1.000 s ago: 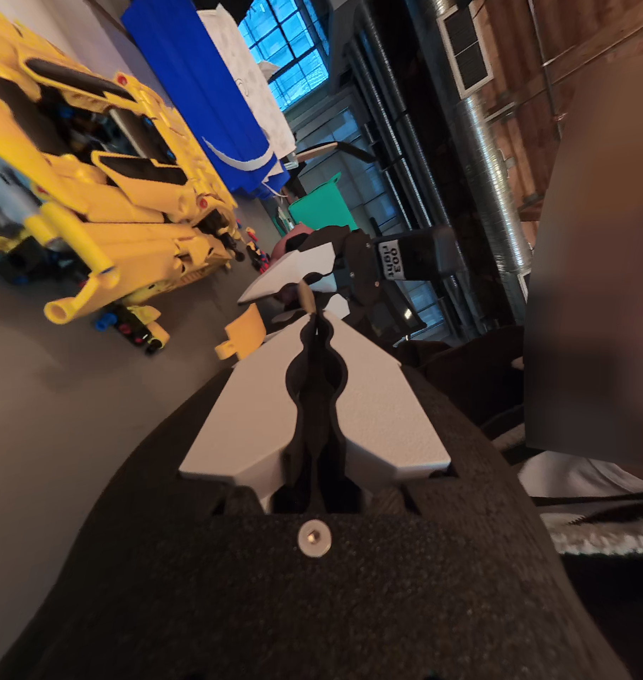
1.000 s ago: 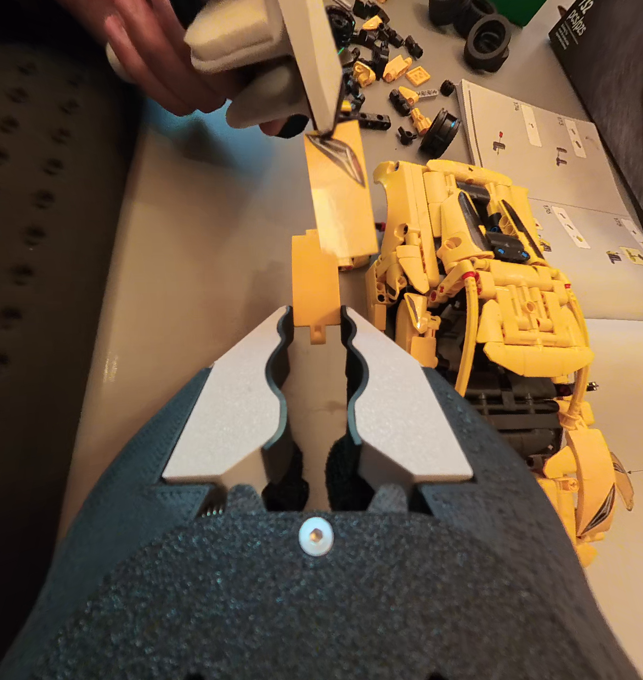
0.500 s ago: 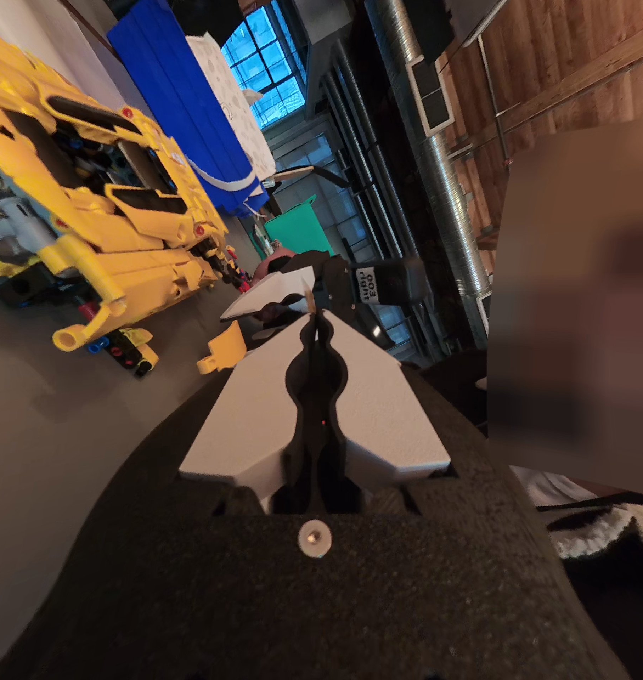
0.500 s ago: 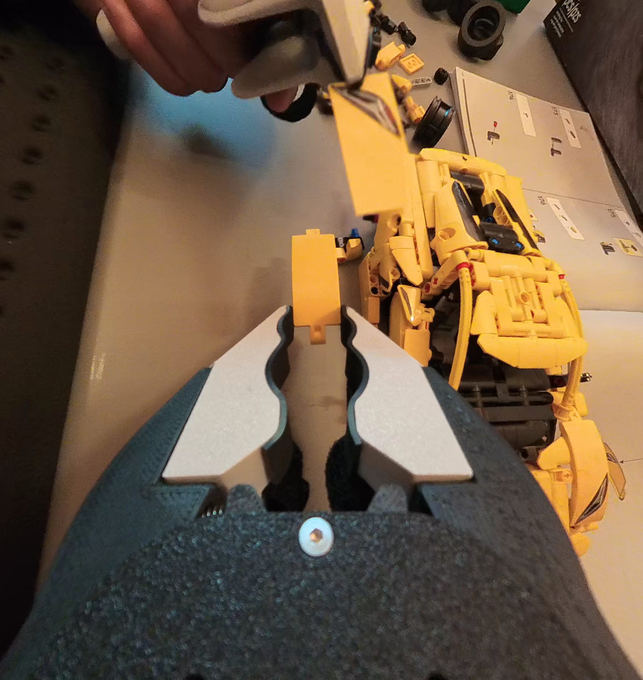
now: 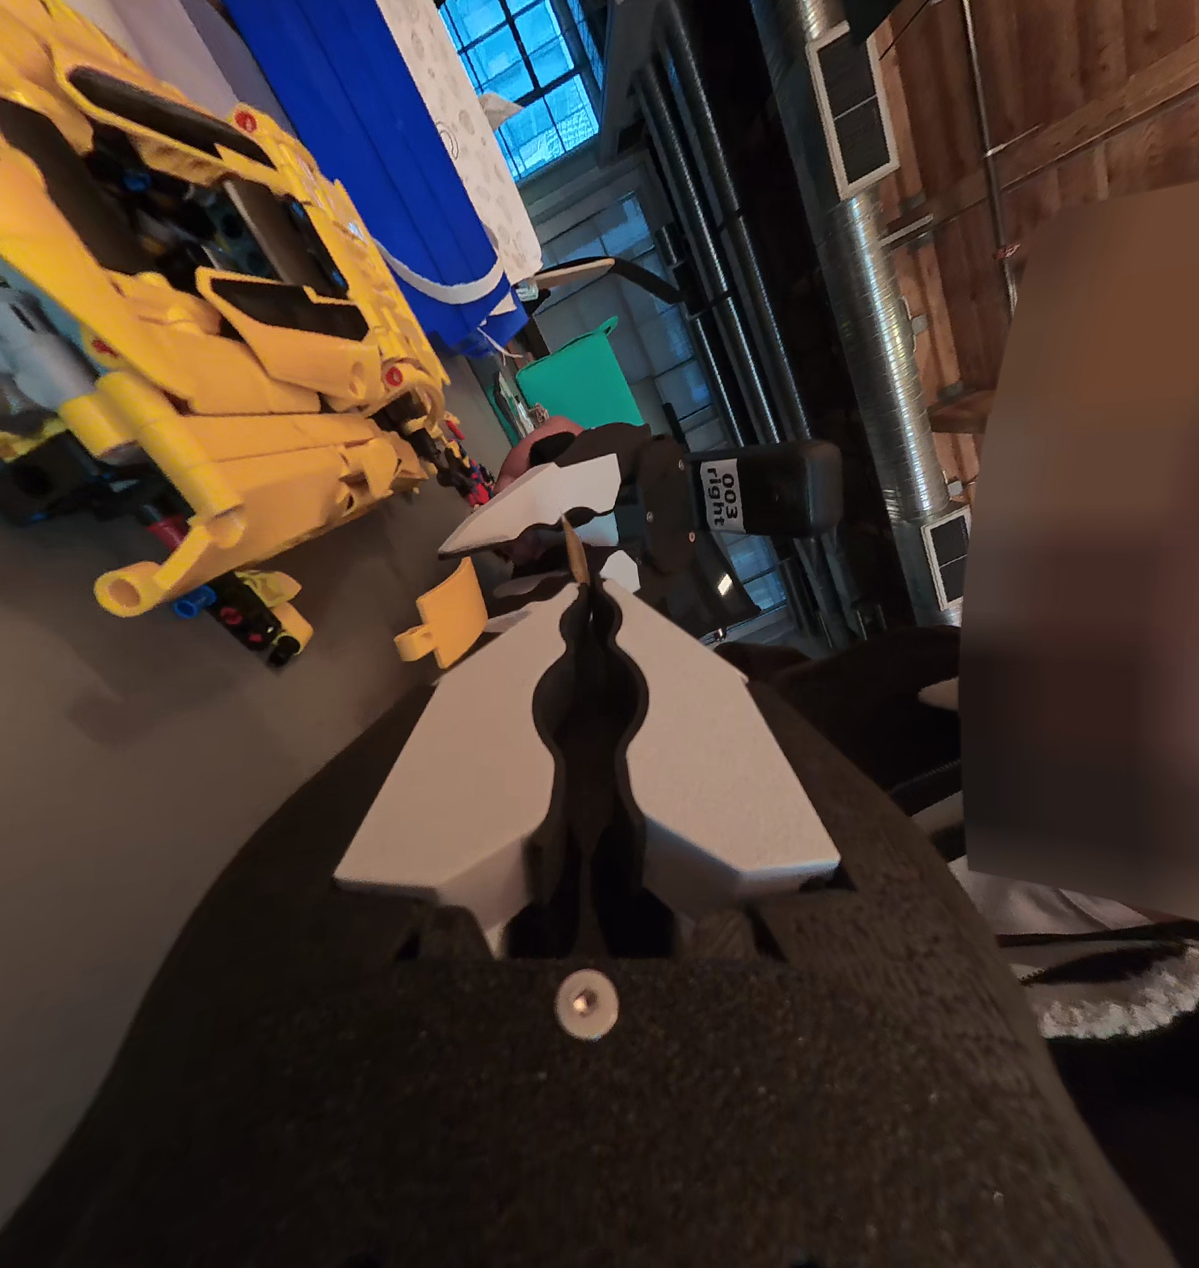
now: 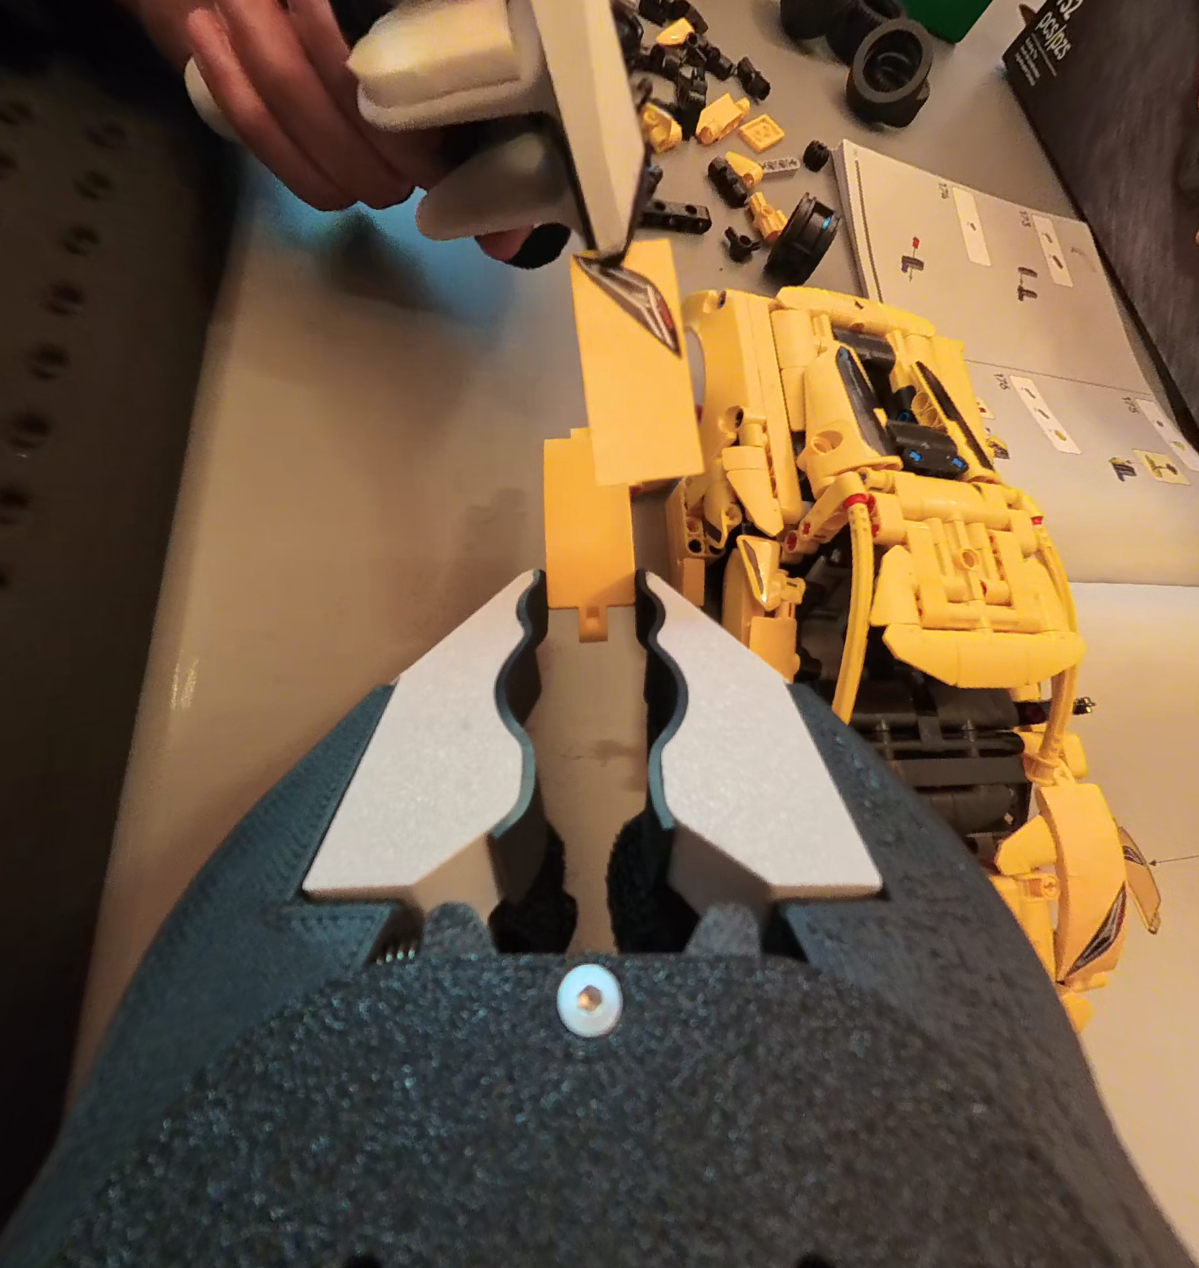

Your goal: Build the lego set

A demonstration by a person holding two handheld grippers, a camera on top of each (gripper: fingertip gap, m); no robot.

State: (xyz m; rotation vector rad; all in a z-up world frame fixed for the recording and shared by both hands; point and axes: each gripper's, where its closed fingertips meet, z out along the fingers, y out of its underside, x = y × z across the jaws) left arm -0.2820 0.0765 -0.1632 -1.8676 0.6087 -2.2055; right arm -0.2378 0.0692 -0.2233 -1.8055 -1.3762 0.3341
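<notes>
Your right gripper (image 6: 589, 604) sits nearest, its two fingers parted with bare table (image 6: 349, 549) showing through the gap. The tips flank the near end of a small curved yellow panel (image 6: 586, 528) lying flat on the table; whether they touch it I cannot tell.

Just beyond, your left gripper (image 6: 610, 237) comes in from above, clamped on the top edge of a flat yellow panel (image 6: 641, 384) with a dark decal, which hangs over the small panel's far end. In the left wrist view that gripper (image 5: 586, 593) shows its fingers pressed together, with the thin edge of the flat panel (image 5: 574, 559) sticking out of the tips. A hand (image 6: 294, 116) holds it.

Right of both panels lies the one partly built yellow car (image 6: 926, 549). Past it, loose black and yellow pieces (image 6: 713, 116) lie scattered, with three black tyres (image 6: 888, 65) and an open instruction booklet (image 6: 994, 288).
</notes>
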